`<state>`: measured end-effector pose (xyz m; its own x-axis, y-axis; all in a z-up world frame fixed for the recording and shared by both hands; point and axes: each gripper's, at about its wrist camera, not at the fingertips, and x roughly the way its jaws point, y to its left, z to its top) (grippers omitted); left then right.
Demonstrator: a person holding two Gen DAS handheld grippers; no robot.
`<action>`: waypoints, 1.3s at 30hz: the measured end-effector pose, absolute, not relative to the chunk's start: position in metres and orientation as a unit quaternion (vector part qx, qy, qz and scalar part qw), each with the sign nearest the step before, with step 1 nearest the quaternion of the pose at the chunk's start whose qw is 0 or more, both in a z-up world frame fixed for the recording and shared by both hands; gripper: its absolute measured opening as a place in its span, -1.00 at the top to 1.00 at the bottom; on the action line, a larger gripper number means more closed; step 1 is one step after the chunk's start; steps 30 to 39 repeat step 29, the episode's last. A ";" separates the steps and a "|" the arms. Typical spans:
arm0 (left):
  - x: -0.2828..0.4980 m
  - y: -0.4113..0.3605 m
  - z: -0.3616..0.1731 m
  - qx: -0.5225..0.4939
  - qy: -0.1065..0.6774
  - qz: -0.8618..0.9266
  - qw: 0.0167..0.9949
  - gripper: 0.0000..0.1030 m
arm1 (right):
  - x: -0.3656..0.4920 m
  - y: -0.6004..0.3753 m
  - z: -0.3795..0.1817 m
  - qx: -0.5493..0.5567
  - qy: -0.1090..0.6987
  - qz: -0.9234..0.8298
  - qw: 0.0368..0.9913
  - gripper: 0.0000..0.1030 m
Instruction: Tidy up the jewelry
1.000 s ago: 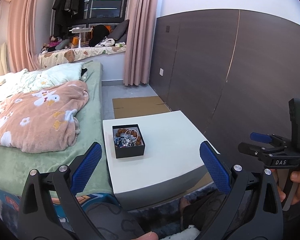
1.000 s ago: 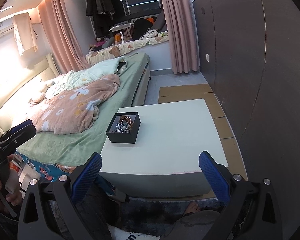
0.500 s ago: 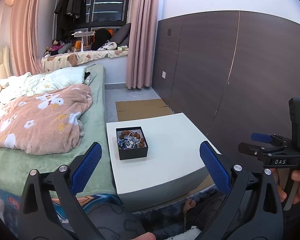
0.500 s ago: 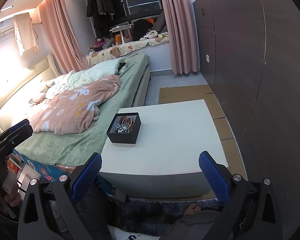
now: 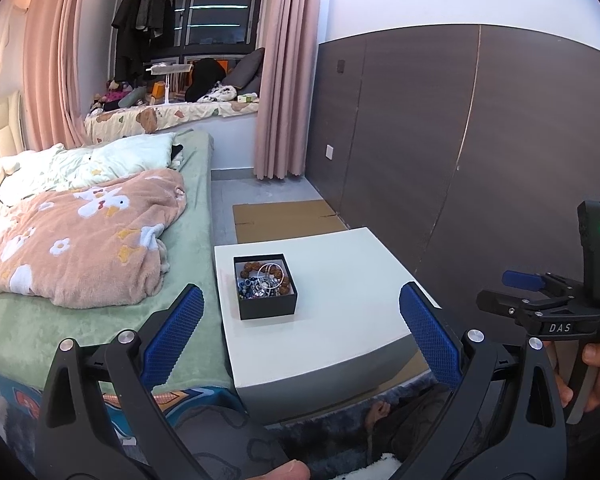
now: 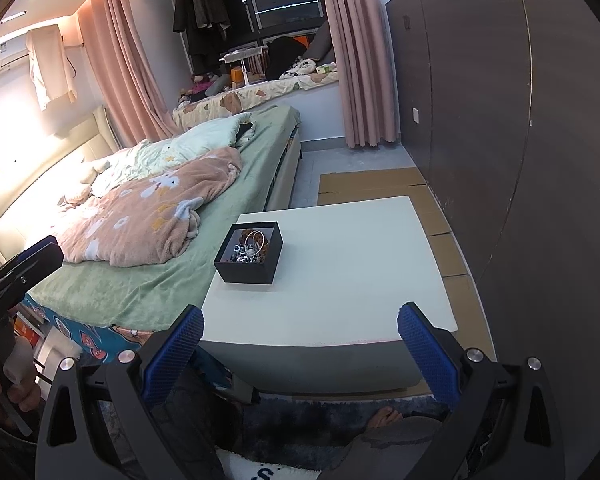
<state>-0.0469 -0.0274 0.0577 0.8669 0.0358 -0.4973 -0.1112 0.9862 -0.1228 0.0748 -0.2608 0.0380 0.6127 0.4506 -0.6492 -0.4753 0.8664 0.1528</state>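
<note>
A small black box (image 5: pixel 265 288) (image 6: pixel 249 253) stands on the left part of a low white table (image 5: pixel 340 304) (image 6: pixel 340 272). It holds a tangle of jewelry (image 5: pixel 263 280) (image 6: pixel 249 248): brown bead bracelets, a silver ring-shaped bangle, dark blue beads. My left gripper (image 5: pixel 300 332) is open and empty, held short of the table's near edge. My right gripper (image 6: pixel 300 344) is open and empty, also short of the near edge. The right gripper shows from the side in the left wrist view (image 5: pixel 540 296).
A bed with a green sheet (image 5: pixel 80 312) and a pink blanket (image 6: pixel 148 220) lies left of the table. A dark panelled wall (image 5: pixel 460 160) runs along the right. Flat cardboard (image 6: pixel 372 184) lies on the floor beyond the table. A person's bare feet (image 6: pixel 386 414) rest below.
The left wrist view has swung slightly, so the box and table sit a little further right in it. The right wrist view has barely shifted. Both grippers stay open and empty.
</note>
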 end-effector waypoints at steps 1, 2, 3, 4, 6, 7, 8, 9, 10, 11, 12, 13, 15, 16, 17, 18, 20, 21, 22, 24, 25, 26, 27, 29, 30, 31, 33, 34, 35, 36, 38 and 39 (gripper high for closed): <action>-0.046 -0.028 0.057 -0.073 0.257 0.040 0.963 -0.90 | 0.075 -0.260 0.037 -0.017 0.357 0.258 0.898 -0.85; -0.045 -0.028 0.057 -0.071 0.257 0.043 0.963 -0.90 | 0.075 -0.260 0.037 -0.017 0.357 0.258 0.898 -0.85; -0.044 -0.028 0.057 -0.069 0.257 0.045 0.963 -0.90 | 0.075 -0.260 0.037 -0.017 0.357 0.258 0.898 -0.85; -0.043 -0.029 0.056 -0.066 0.257 0.049 0.963 -0.90 | 0.075 -0.260 0.037 -0.015 0.357 0.258 0.897 -0.85; -0.042 -0.030 0.055 -0.062 0.257 0.052 0.963 -0.90 | 0.075 -0.260 0.036 -0.016 0.359 0.258 0.897 -0.85; -0.040 -0.030 0.055 -0.059 0.259 0.056 0.962 -0.90 | 0.075 -0.260 0.035 -0.017 0.360 0.259 0.896 -0.85; -0.040 -0.030 0.054 -0.059 0.260 0.058 0.962 -0.90 | 0.076 -0.259 0.035 -0.018 0.361 0.259 0.896 -0.85; -0.038 -0.029 0.053 -0.060 0.261 0.060 0.962 -0.90 | 0.075 -0.258 0.034 -0.019 0.362 0.259 0.895 -0.85; -0.037 -0.028 0.052 -0.063 0.263 0.059 0.961 -0.90 | 0.076 -0.258 0.033 -0.019 0.363 0.258 0.895 -0.85; -0.035 -0.027 0.052 -0.066 0.264 0.057 0.961 -0.90 | 0.076 -0.258 0.032 -0.019 0.364 0.256 0.895 -0.85; -0.033 -0.026 0.051 -0.070 0.266 0.055 0.960 -0.90 | 0.077 -0.258 0.031 -0.018 0.365 0.256 0.895 -0.85; -0.033 -0.025 0.050 -0.070 0.266 0.055 0.960 -0.90 | 0.077 -0.259 0.031 -0.017 0.366 0.255 0.895 -0.85; -0.031 -0.024 0.049 -0.069 0.267 0.054 0.960 -0.90 | 0.080 -0.259 0.030 -0.014 0.367 0.254 0.895 -0.85; -0.029 -0.024 0.049 -0.067 0.267 0.052 0.960 -0.90 | 0.080 -0.258 0.030 -0.013 0.368 0.253 0.895 -0.85; -0.029 -0.024 0.049 -0.066 0.264 0.050 0.961 -0.90 | 0.083 -0.259 0.029 -0.012 0.368 0.253 0.895 -0.85; -0.029 -0.024 0.048 -0.065 0.262 0.051 0.962 -0.90 | 0.084 -0.258 0.028 -0.011 0.369 0.253 0.894 -0.85; -0.024 -0.023 0.047 -0.066 0.268 0.053 0.960 -0.90 | 0.088 -0.257 0.025 -0.009 0.372 0.253 0.893 -0.85; -0.022 -0.022 0.046 -0.067 0.270 0.050 0.959 -0.90 | 0.089 -0.256 0.024 -0.010 0.374 0.252 0.893 -0.85; -0.019 -0.021 0.045 -0.066 0.271 0.044 0.959 -0.90 | 0.091 -0.255 0.022 -0.010 0.375 0.252 0.892 -0.85; -0.015 -0.020 0.044 -0.062 0.273 0.046 0.959 -0.90 | 0.096 -0.252 0.019 -0.011 0.379 0.251 0.891 -0.85; -0.012 -0.019 0.043 -0.060 0.274 0.048 0.959 -0.90 | 0.099 -0.251 0.018 -0.011 0.380 0.251 0.890 -0.85; -0.009 -0.018 0.041 -0.059 0.276 0.048 0.958 -0.90 | 0.102 -0.249 0.015 -0.010 0.383 0.251 0.889 -0.85; -0.005 -0.017 0.039 -0.060 0.280 0.048 0.957 -0.90 | 0.104 -0.248 0.014 -0.009 0.385 0.251 0.888 -0.85; 0.002 -0.011 0.035 -0.063 0.288 0.049 0.954 -0.90 | 0.112 -0.242 0.008 -0.008 0.391 0.251 0.885 -0.85; 0.002 -0.011 0.035 -0.063 0.288 0.049 0.954 -0.90 | 0.112 -0.242 0.008 -0.008 0.391 0.251 0.885 -0.85; 0.002 -0.011 0.035 -0.063 0.288 0.049 0.954 -0.90 | 0.112 -0.242 0.008 -0.008 0.391 0.251 0.885 -0.85; 0.002 -0.011 0.035 -0.063 0.288 0.049 0.954 -0.90 | 0.112 -0.242 0.008 -0.008 0.391 0.251 0.885 -0.85; 0.002 -0.011 0.035 -0.063 0.288 0.049 0.954 -0.90 | 0.112 -0.242 0.008 -0.008 0.391 0.251 0.885 -0.85; 0.002 -0.011 0.035 -0.063 0.288 0.049 0.954 -0.90 | 0.112 -0.242 0.008 -0.008 0.391 0.251 0.885 -0.85; 0.002 -0.011 0.035 -0.063 0.288 0.049 0.954 -0.90 | 0.112 -0.242 0.008 -0.008 0.391 0.251 0.885 -0.85; 0.002 -0.011 0.035 -0.063 0.288 0.049 0.954 -0.90 | 0.112 -0.242 0.008 -0.008 0.391 0.251 0.885 -0.85; 0.002 -0.011 0.035 -0.063 0.288 0.049 0.954 -0.90 | 0.112 -0.242 0.008 -0.008 0.391 0.251 0.885 -0.85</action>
